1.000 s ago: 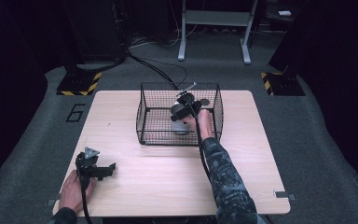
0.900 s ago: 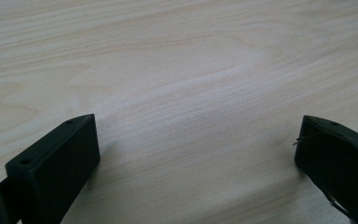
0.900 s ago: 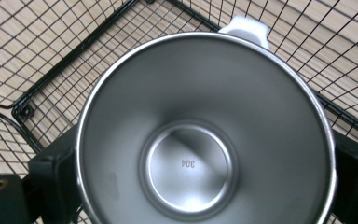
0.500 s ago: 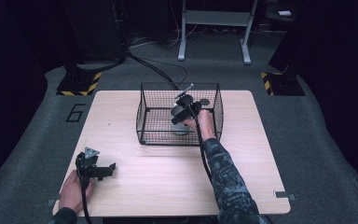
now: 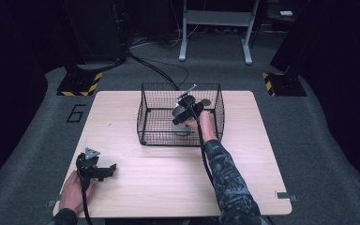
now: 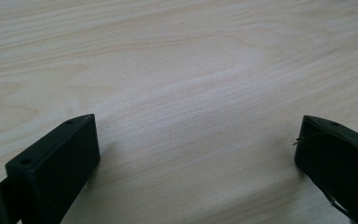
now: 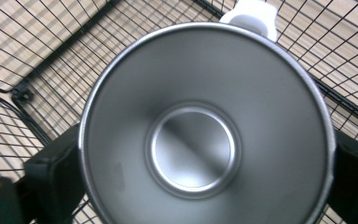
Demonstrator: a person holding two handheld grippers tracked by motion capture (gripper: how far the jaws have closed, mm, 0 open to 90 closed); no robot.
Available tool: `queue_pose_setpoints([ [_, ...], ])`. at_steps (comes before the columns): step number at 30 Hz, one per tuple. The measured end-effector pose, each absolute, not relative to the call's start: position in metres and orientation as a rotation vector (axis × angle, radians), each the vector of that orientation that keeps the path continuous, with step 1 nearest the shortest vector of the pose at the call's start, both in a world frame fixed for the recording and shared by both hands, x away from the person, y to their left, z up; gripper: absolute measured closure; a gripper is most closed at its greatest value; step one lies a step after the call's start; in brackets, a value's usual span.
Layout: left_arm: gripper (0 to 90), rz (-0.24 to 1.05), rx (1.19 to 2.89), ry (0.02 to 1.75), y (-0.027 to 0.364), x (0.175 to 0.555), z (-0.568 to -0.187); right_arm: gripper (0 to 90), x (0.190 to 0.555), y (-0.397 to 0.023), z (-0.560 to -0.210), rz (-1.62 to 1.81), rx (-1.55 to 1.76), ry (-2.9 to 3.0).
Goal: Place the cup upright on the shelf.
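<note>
A shiny metal cup (image 7: 200,135) with a white handle (image 7: 254,16) sits open end toward the camera in the right gripper view, inside a black wire basket (image 5: 143,117). My right gripper (image 7: 205,163) is shut on it, one black jaw pressed against each side of the cup's wall. From above, the right gripper (image 5: 182,121) reaches down into the basket over the grey cup (image 5: 183,129). My left gripper (image 5: 107,171) rests at the table's front left, open, and its fingers (image 6: 56,168) have only bare wood between them.
The basket stands at the middle back of the light wooden table (image 5: 243,154). The person's left hand (image 5: 72,197) lies at the front left edge. Cables (image 5: 159,70) and a metal stand (image 5: 215,28) lie on the floor beyond.
</note>
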State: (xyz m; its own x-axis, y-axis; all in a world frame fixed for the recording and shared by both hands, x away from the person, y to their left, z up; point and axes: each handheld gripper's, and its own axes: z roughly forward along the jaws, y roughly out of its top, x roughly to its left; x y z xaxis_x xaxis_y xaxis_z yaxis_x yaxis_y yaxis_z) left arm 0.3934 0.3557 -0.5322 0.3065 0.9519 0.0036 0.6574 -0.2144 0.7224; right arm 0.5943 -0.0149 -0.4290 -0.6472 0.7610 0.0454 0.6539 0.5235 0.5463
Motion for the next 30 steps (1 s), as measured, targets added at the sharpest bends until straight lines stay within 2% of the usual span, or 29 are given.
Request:
queue_pose_setpoints([
  [13, 0.0, 0.614, 1.958, 1.424, 0.356, 0.394, -0.532, 0.0, 0.576, -0.034, -0.4, 0.958, 1.196, 2.492],
  [30, 0.0, 0.618, 1.952, 1.422, 0.356, 0.394, -0.533, 0.0, 0.506, -0.064, -0.365, 1.102, 1.026, 2.435],
])
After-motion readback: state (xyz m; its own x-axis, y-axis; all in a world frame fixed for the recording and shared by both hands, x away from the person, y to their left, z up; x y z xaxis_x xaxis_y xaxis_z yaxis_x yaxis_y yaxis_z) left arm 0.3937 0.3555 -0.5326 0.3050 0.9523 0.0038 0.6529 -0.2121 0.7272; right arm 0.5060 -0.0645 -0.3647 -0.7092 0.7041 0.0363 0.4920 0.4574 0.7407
